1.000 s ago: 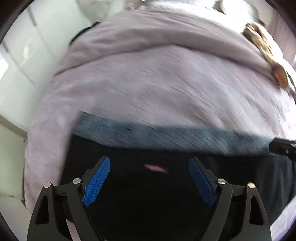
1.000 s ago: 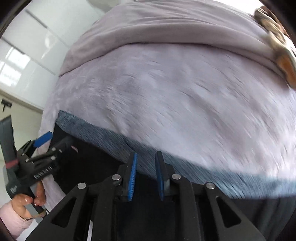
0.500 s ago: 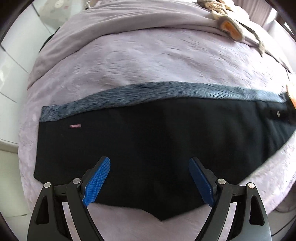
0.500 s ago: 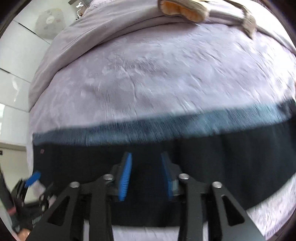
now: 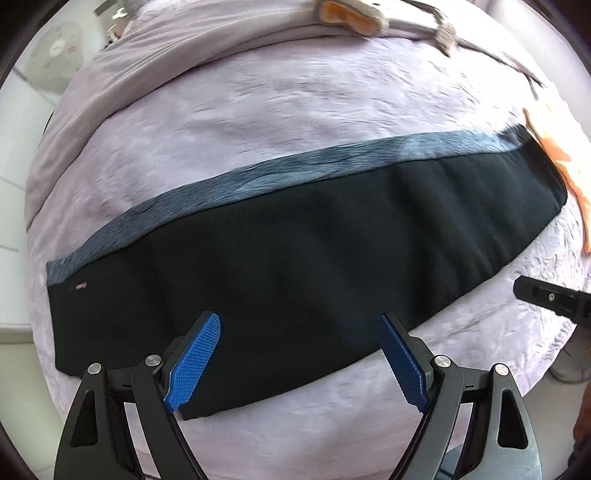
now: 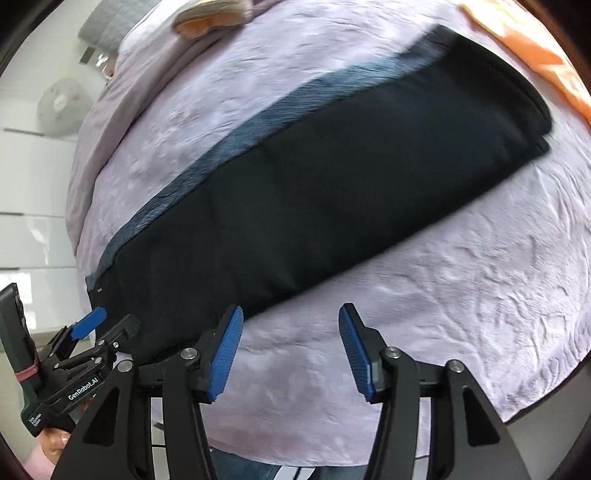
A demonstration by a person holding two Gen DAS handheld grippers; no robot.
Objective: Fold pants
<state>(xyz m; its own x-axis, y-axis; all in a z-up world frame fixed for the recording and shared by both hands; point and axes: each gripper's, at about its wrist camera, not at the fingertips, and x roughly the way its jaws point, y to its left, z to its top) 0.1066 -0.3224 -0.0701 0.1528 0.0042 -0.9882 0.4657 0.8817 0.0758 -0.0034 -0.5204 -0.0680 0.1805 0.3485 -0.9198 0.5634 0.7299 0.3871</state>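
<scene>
Black pants [image 5: 295,266] lie flat as a long strip across a lilac bedspread [image 5: 280,110], folded lengthwise, with a blue-grey band [image 5: 258,177] along the far edge. They also show in the right wrist view [image 6: 332,199]. My left gripper [image 5: 295,354] is open and empty, raised above the near edge of the pants. My right gripper [image 6: 290,350] is open and empty, above the bedspread just in front of the pants. The left gripper also shows in the right wrist view [image 6: 96,328] at the pants' left end.
A tan and orange soft item [image 5: 351,14] lies at the far side of the bed. An orange cloth [image 6: 535,48] lies by the pants' right end. White cabinets [image 6: 33,192] stand left of the bed. The bed's near edge [image 6: 332,458] is just below my grippers.
Both grippers have pulled back and up from the pants. The right gripper, nearly shut before, has opened wide. The pants now lie flat in full view.
</scene>
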